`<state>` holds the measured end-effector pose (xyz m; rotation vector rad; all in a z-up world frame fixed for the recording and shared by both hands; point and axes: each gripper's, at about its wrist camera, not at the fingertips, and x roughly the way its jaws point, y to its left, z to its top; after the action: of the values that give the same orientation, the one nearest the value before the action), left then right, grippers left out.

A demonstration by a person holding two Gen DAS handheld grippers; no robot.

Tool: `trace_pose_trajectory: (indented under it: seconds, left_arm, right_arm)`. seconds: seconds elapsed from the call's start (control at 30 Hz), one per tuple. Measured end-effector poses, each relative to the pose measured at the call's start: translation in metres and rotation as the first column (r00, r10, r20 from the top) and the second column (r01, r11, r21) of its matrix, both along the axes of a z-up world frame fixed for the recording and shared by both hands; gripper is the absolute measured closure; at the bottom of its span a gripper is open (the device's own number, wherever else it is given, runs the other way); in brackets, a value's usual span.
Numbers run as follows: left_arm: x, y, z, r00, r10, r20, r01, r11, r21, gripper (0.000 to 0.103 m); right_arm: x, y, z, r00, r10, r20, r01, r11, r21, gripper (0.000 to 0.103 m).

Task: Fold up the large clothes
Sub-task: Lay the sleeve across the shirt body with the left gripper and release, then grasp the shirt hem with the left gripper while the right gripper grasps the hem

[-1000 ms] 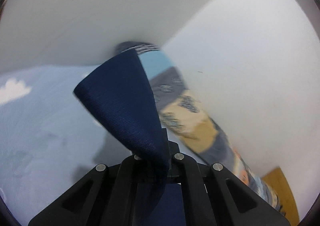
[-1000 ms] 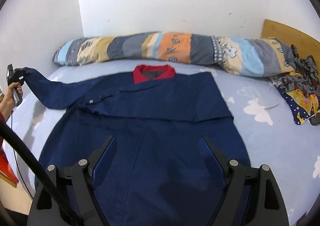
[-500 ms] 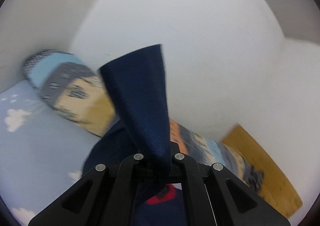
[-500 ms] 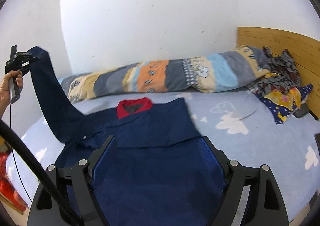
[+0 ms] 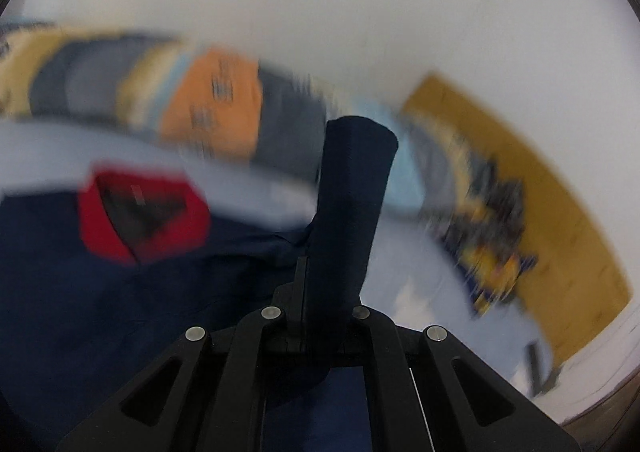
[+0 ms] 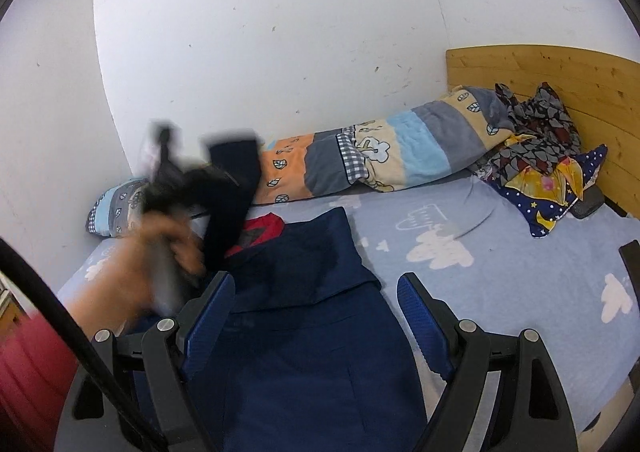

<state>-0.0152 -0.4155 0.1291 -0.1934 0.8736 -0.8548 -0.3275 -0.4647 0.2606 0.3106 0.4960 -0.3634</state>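
Left gripper [image 5: 316,292] clamped on the navy sleeve [image 5: 352,188]; right gripper [image 6: 316,316] open over the navy garment [image 6: 296,364].

Left wrist view, blurred: the closed jaws pinch the sleeve end, which stands up from them, its cuff reaching toward the far patchwork quilt roll [image 5: 212,100]. The garment's body lies lower left on the bed [image 5: 404,252], red collar [image 5: 148,208] at left; a wooden headboard [image 5: 520,188] shows at right.

Right wrist view: the right gripper's blue-padded jaws stand wide apart, nothing between them, the garment flat on the bed beneath. At left, a hand [image 6: 136,272] carries the left gripper with the sleeve above the collar. Crumpled patterned clothes [image 6: 540,156] sit far right.
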Motion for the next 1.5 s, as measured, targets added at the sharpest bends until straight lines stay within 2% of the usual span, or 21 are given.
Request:
trace_pose_trajectory:
  seconds: [0.1, 0.17, 0.2, 0.23, 0.27, 0.33, 0.43, 0.53, 0.63, 0.7, 0.83, 0.87, 1.0, 1.07, 1.13, 1.17, 1.27, 1.3, 1.37, 1.43, 1.5]
  left_arm:
    - [-0.020, -0.039, -0.070, 0.998, -0.018, -0.063, 0.025, 0.993, 0.113, 0.099]
    - [-0.023, -0.052, -0.102, 0.997, -0.030, -0.076, 0.043, 0.984, 0.175, 0.092]
    - [-0.029, -0.055, -0.109, 0.998, -0.022, -0.052, 0.032, 0.980, 0.198, 0.090]
    - [-0.036, -0.055, -0.108, 0.999, -0.032, -0.016, 0.034, 0.981, 0.191, 0.078]
    - [-0.040, -0.056, -0.104, 0.997, -0.067, -0.023, 0.070, 0.982, 0.173, 0.049]
    - [-0.046, -0.057, -0.086, 0.993, -0.118, -0.026, 0.121, 0.978, 0.167, 0.018]
    - [-0.063, -0.040, -0.043, 0.984, -0.133, 0.120, 0.112, 0.980, 0.165, 0.014]
    - [-0.052, -0.022, -0.016, 0.978, -0.114, 0.174, 0.087, 0.984, 0.158, 0.011]
    - [-0.030, 0.006, -0.019, 0.979, -0.041, 0.201, -0.013, 0.966, 0.259, 0.011]
    - [-0.019, 0.023, -0.031, 0.975, 0.014, 0.222, -0.094, 0.930, 0.356, 0.011]
    - [-0.004, 0.050, -0.084, 0.989, 0.045, 0.141, -0.111, 0.855, 0.507, 0.011]
    - [-0.008, 0.056, -0.084, 0.986, 0.045, 0.161, -0.119, 0.866, 0.486, 0.011]
    - [-0.024, 0.069, -0.064, 0.985, 0.042, 0.167, -0.117, 0.875, 0.470, 0.011]
    - [-0.036, 0.088, -0.051, 0.978, 0.057, 0.203, -0.144, 0.882, 0.449, 0.011]
    - [-0.049, 0.109, -0.048, 0.979, 0.078, 0.188, -0.154, 0.888, 0.433, 0.011]
    - [-0.054, 0.118, -0.050, 0.981, 0.084, 0.176, -0.154, 0.886, 0.438, 0.011]
    - [-0.063, 0.138, -0.075, 0.988, 0.108, 0.110, -0.150, 0.838, 0.524, 0.011]
    - [-0.067, 0.147, -0.085, 0.991, 0.115, 0.072, -0.136, 0.832, 0.538, 0.011]
    - [-0.078, 0.161, -0.083, 0.990, 0.124, 0.069, -0.141, 0.839, 0.525, 0.011]
    - [-0.095, 0.175, -0.074, 0.989, 0.131, 0.062, -0.144, 0.832, 0.535, 0.011]
    - [-0.115, 0.195, -0.063, 0.989, 0.132, 0.064, -0.146, 0.846, 0.512, 0.011]
  right_arm:
    - [-0.001, -0.003, 0.000, 1.000, 0.001, 0.001, -0.001, 1.000, 0.022, 0.016]
    - [-0.001, -0.004, 0.000, 1.000, 0.004, 0.000, -0.004, 1.000, 0.024, 0.016]
    - [-0.001, -0.003, 0.000, 1.000, 0.006, -0.003, -0.006, 1.000, 0.022, 0.016]
    - [-0.001, -0.004, -0.001, 1.000, 0.007, -0.003, -0.006, 1.000, 0.021, 0.016]
    - [-0.001, -0.004, 0.000, 1.000, 0.008, -0.004, -0.008, 1.000, 0.022, 0.016]
    - [-0.001, -0.005, -0.001, 1.000, 0.008, -0.002, -0.008, 1.000, 0.026, 0.016]
    - [-0.001, -0.007, 0.000, 1.000, -0.002, 0.001, 0.002, 1.000, 0.029, 0.016]
    - [-0.003, -0.009, 0.000, 1.000, -0.017, 0.008, 0.017, 0.999, 0.036, 0.016]
    - [-0.004, -0.011, 0.000, 0.999, -0.034, 0.007, 0.033, 0.999, 0.036, 0.016]
    - [-0.002, -0.013, -0.003, 0.999, -0.045, -0.010, 0.045, 0.998, 0.034, 0.016]
    - [0.002, -0.019, -0.008, 0.997, -0.068, -0.037, 0.070, 0.996, 0.053, 0.016]
    - [0.004, -0.021, -0.010, 0.997, -0.069, -0.044, 0.072, 0.996, 0.058, 0.016]
    - [0.007, -0.023, -0.014, 0.995, -0.078, -0.061, 0.081, 0.996, 0.049, 0.016]
    - [0.007, -0.025, -0.016, 0.994, -0.085, -0.070, 0.088, 0.995, 0.047, 0.016]
    - [0.008, -0.028, -0.019, 0.993, -0.082, -0.083, 0.087, 0.995, 0.053, 0.016]
    - [0.008, -0.029, -0.022, 0.992, -0.086, -0.090, 0.091, 0.994, 0.054, 0.016]
    - [0.013, -0.032, -0.031, 0.989, -0.067, -0.129, 0.077, 0.995, 0.071, 0.016]
    - [0.017, -0.033, -0.038, 0.987, -0.057, -0.153, 0.070, 0.994, 0.084, 0.016]
    - [0.024, -0.035, -0.050, 0.980, -0.026, -0.196, 0.049, 0.992, 0.113, 0.016]
    - [0.032, -0.039, -0.070, 0.964, 0.020, -0.265, 0.024, 0.987, 0.161, 0.016]
    - [0.034, -0.047, -0.091, 0.941, 0.070, -0.331, 0.002, 0.977, 0.214, 0.016]
